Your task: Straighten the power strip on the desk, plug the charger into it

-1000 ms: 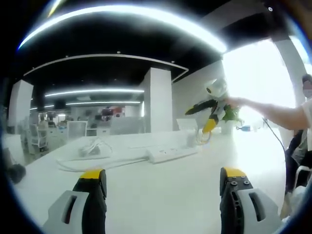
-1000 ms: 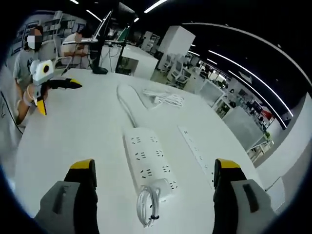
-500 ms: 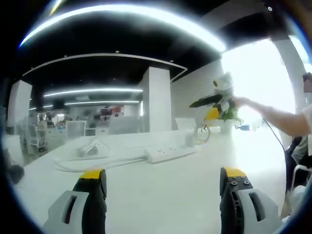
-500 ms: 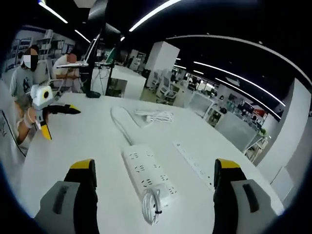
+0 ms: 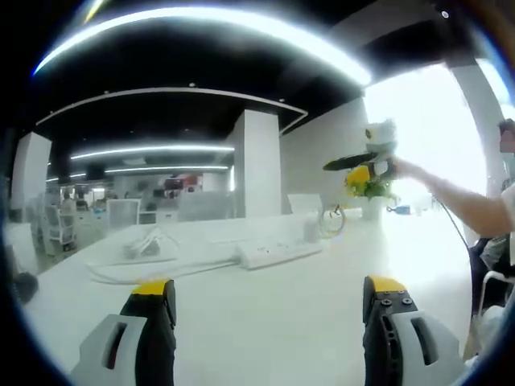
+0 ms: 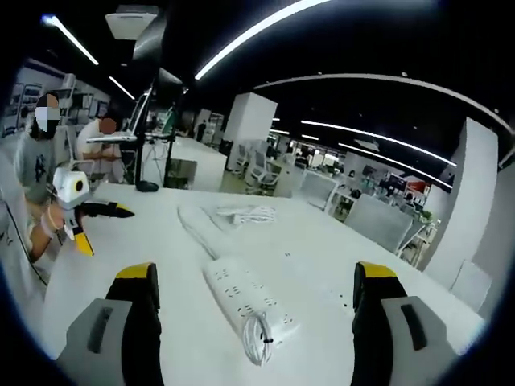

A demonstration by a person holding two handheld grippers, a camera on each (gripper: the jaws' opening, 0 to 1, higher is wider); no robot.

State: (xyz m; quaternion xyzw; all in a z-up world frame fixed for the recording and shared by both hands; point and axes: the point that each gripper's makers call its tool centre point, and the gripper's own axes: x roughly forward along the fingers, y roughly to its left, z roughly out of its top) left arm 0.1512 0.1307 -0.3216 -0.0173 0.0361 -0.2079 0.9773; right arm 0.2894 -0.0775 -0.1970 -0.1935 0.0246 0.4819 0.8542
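Claws, right (image 6: 251, 281) and left (image 5: 269, 297), hang spread and empty above the surface (image 6: 145, 265), the strip (image 6: 245, 301) lying askew mid-surface with a coiled cord (image 6: 259, 347) on its near end; straightening appears unstarted, so the next move calls for descending onto the strip.

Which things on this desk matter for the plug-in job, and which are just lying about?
For the job:
wide white multi-socket power strip
coiled white charger cable on its near end

Lying about:
slim white socket bar
bundled white cord
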